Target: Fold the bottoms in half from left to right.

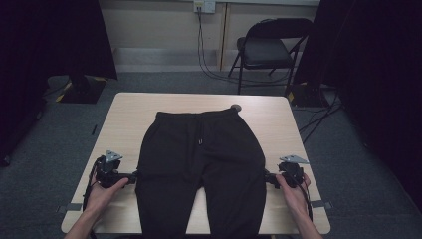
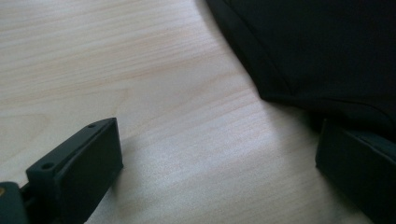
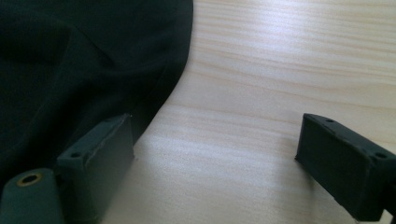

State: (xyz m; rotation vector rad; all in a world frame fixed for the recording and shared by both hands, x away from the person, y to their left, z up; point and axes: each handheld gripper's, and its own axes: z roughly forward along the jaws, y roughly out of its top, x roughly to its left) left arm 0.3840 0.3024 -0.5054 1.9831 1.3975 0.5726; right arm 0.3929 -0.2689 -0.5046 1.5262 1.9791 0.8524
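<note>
1 pair of black sweatpants (image 1: 201, 169) lies flat mid-table (image 1: 278, 119), waistband at the far side. Left gripper (image 1: 133, 178) and right gripper (image 1: 268, 178) sit at the outer leg edges, jaws spread wide, holding nothing.
</note>
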